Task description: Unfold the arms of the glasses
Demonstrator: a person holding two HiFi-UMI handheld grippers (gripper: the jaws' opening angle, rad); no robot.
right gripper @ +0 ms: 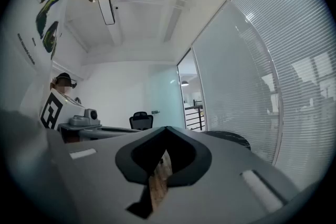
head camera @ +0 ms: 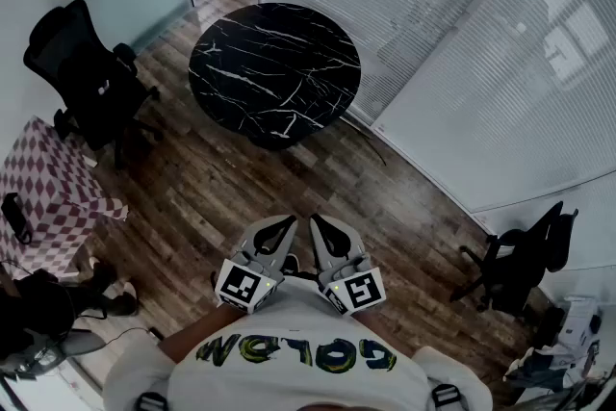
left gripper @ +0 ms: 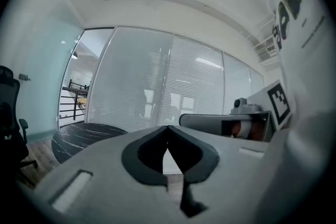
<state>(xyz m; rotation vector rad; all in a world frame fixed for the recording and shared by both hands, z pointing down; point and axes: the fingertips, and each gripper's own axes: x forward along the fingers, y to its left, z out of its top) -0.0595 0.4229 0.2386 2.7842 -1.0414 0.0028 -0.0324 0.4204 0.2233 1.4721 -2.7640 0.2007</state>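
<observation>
No glasses show in any view. In the head view both grippers are held level and close in front of the person's chest, side by side above the wooden floor. My left gripper (head camera: pixel 285 224) (left gripper: pixel 168 127) has its jaws pressed together with nothing between them. My right gripper (head camera: pixel 317 222) (right gripper: pixel 167 128) is shut and empty too. A round black marble table (head camera: pixel 274 72) (left gripper: pixel 84 136) stands a few steps ahead of both grippers, and its top is bare.
A table with a red-and-white checkered cloth (head camera: pixel 48 192) stands at the left with a small dark object (head camera: pixel 14 217) on its edge. Black office chairs stand at the far left (head camera: pixel 82 72) and the right (head camera: pixel 520 260). A glass wall with blinds (head camera: pixel 462 43) runs along the right.
</observation>
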